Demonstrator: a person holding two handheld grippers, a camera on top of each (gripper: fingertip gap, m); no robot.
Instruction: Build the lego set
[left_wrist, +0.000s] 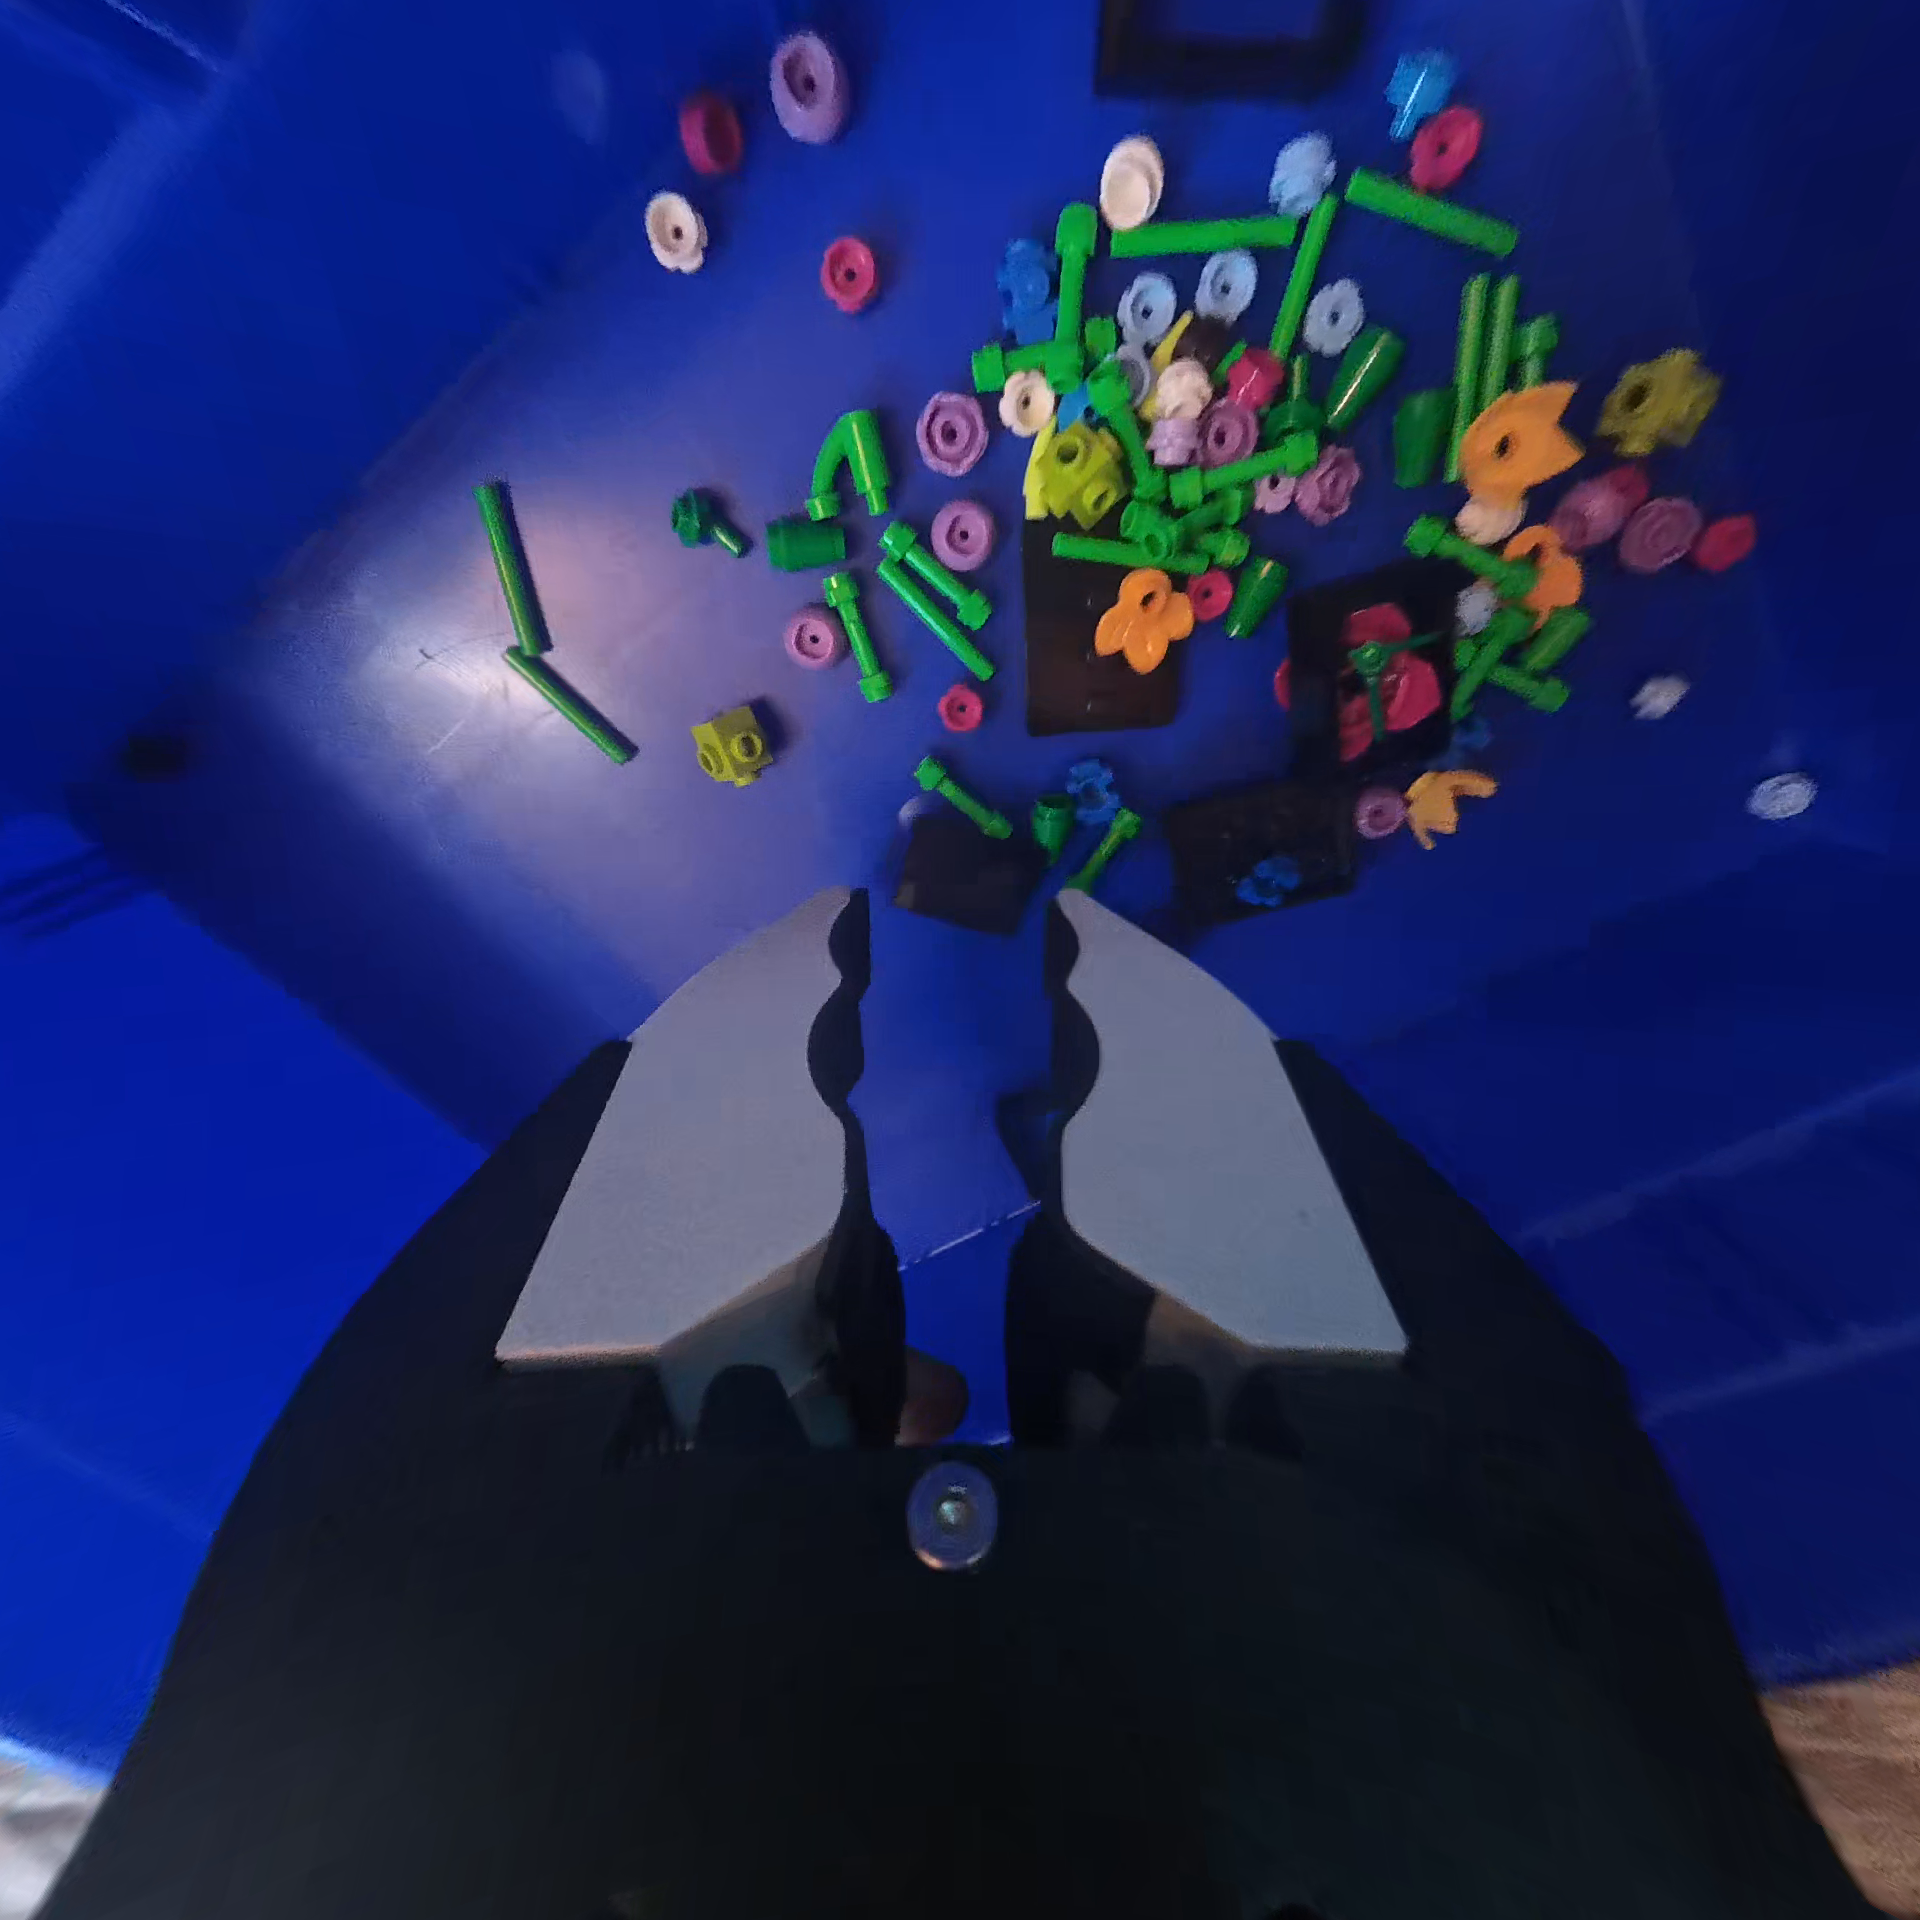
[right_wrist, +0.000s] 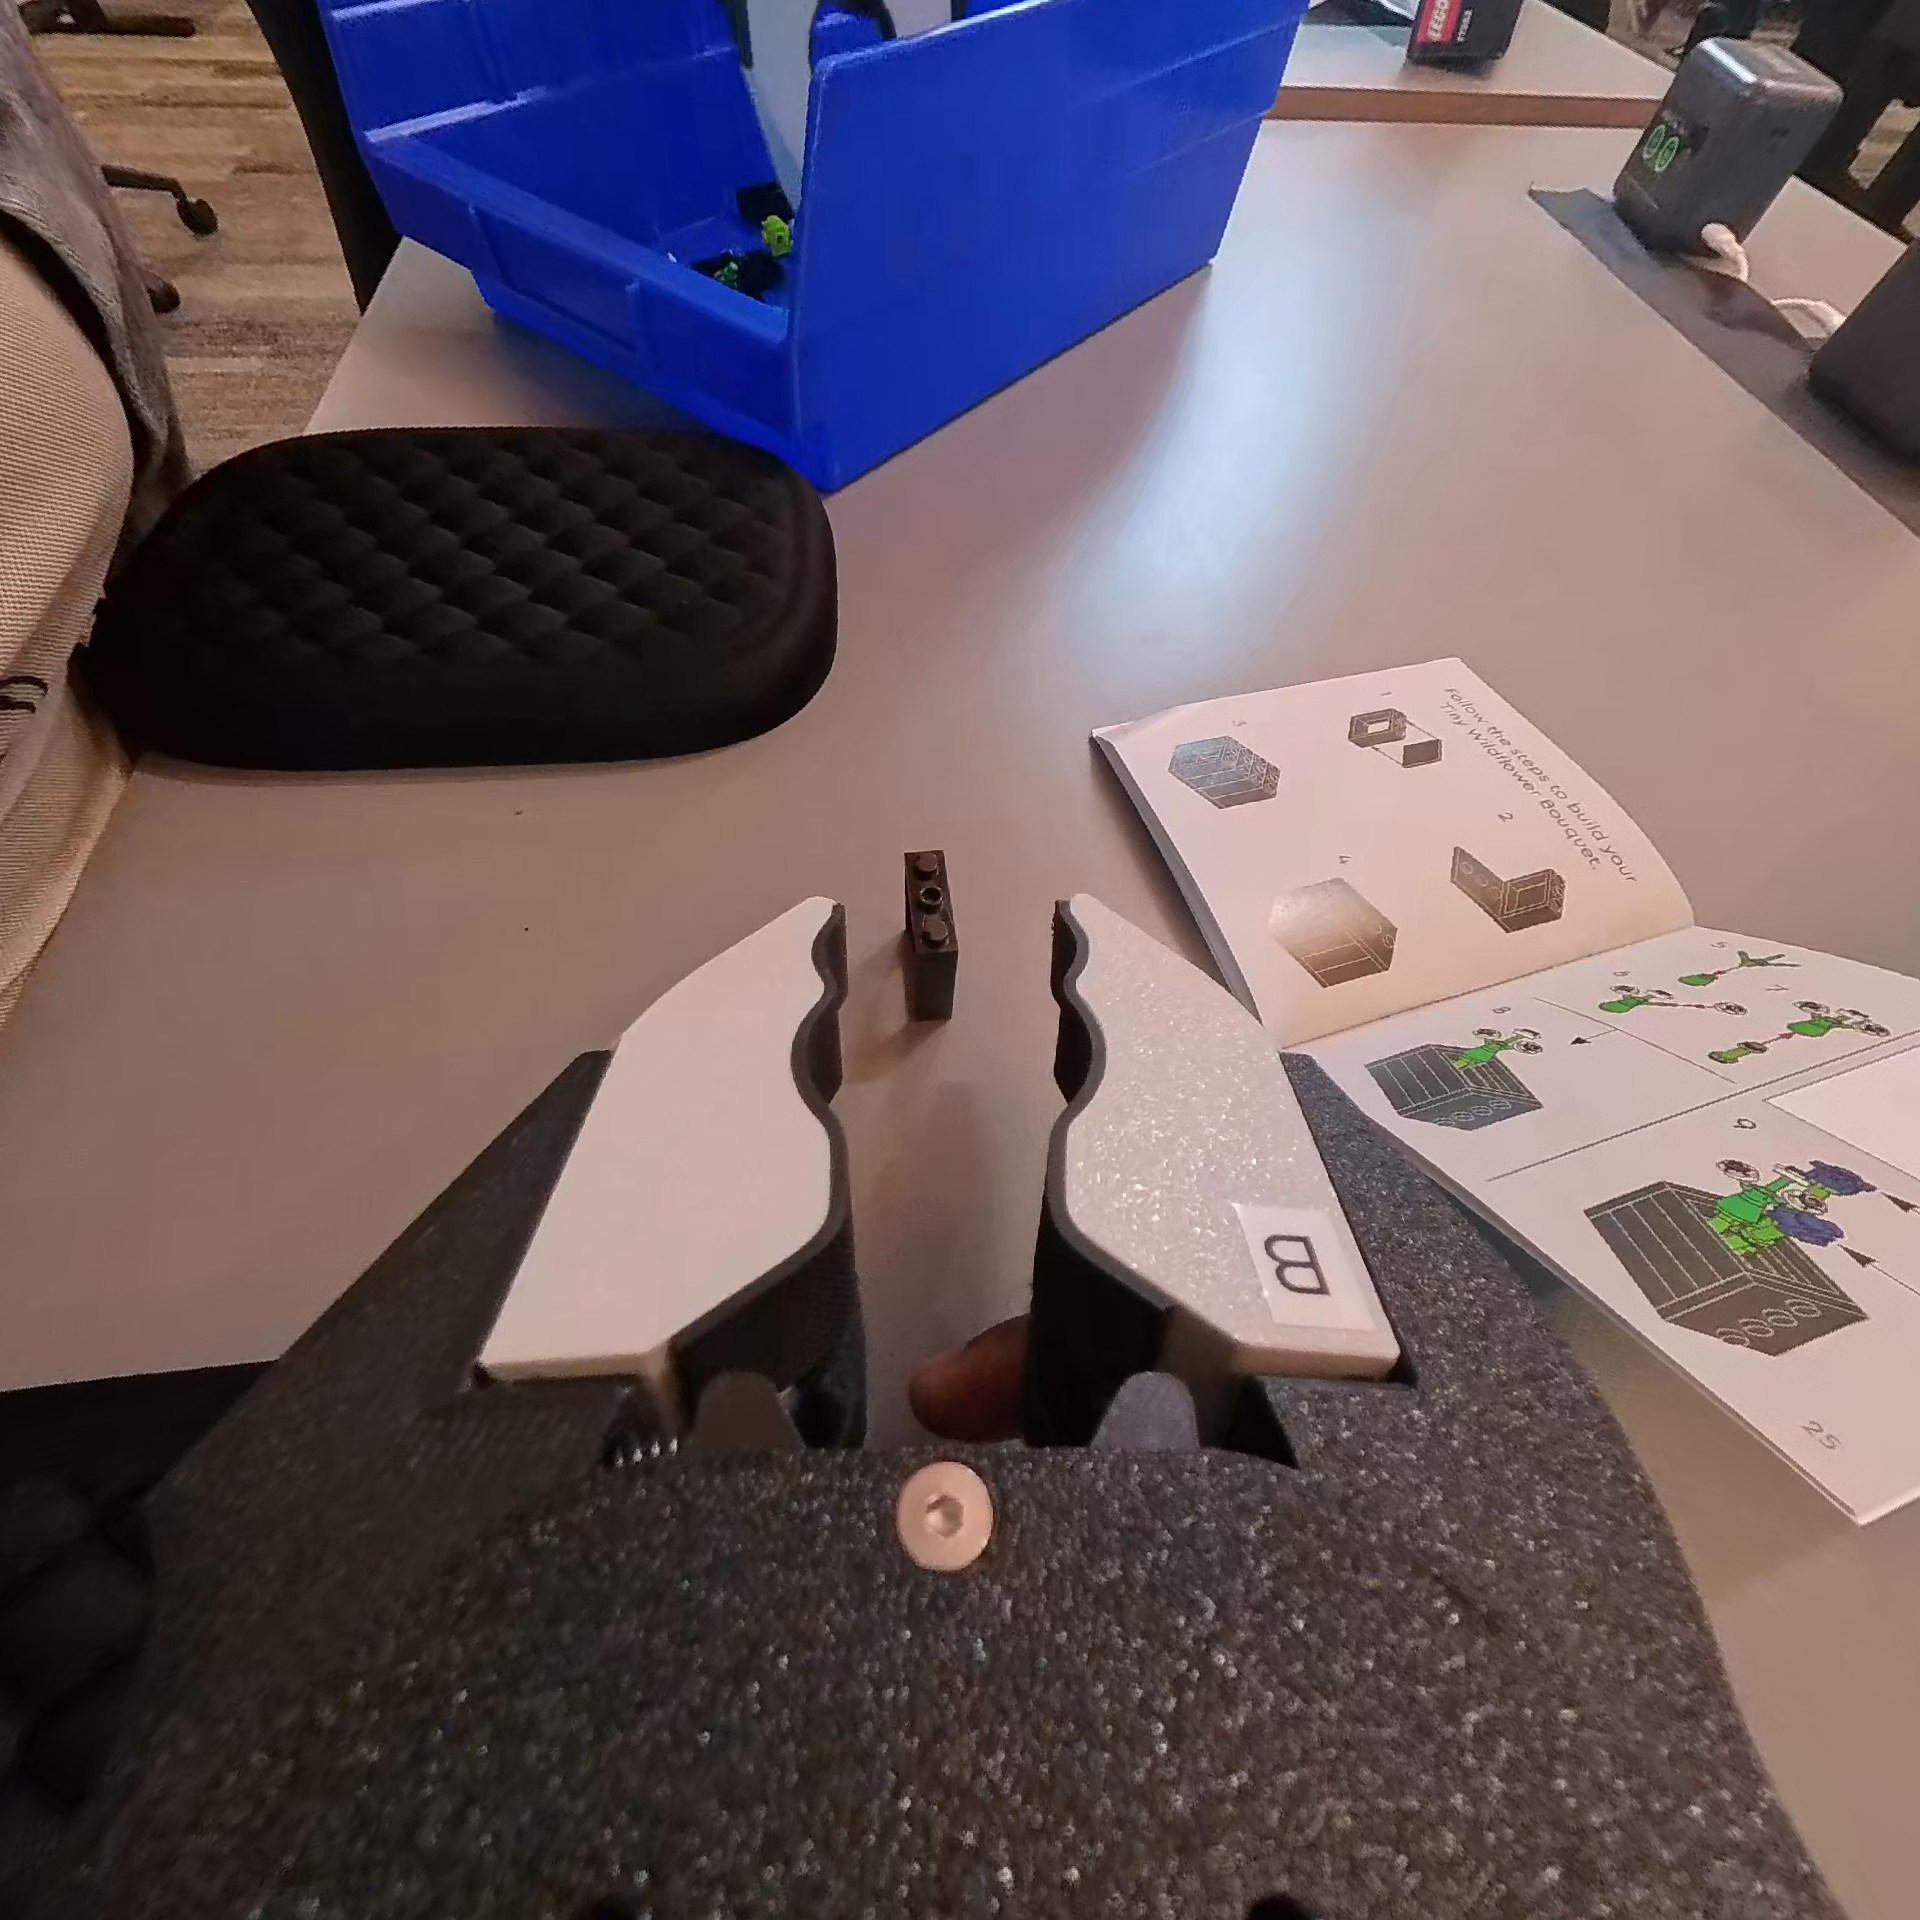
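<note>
A small black brick assembly (right_wrist: 928, 933) stands on the grey table (right_wrist: 1299, 499) just ahead of my right gripper (right_wrist: 945, 935), whose jaws are spread wide and hold nothing. Beyond it in the blue bin (right_wrist: 1039, 239), my left gripper (left_wrist: 958, 914) hovers, parted and empty, over loose flower pieces (left_wrist: 1195, 436), so I judge nearly everything is left. The open instruction booklet (right_wrist: 1455, 935) lies right of the assembly, a black quilted pad (right_wrist: 468, 592) to its left.
</note>
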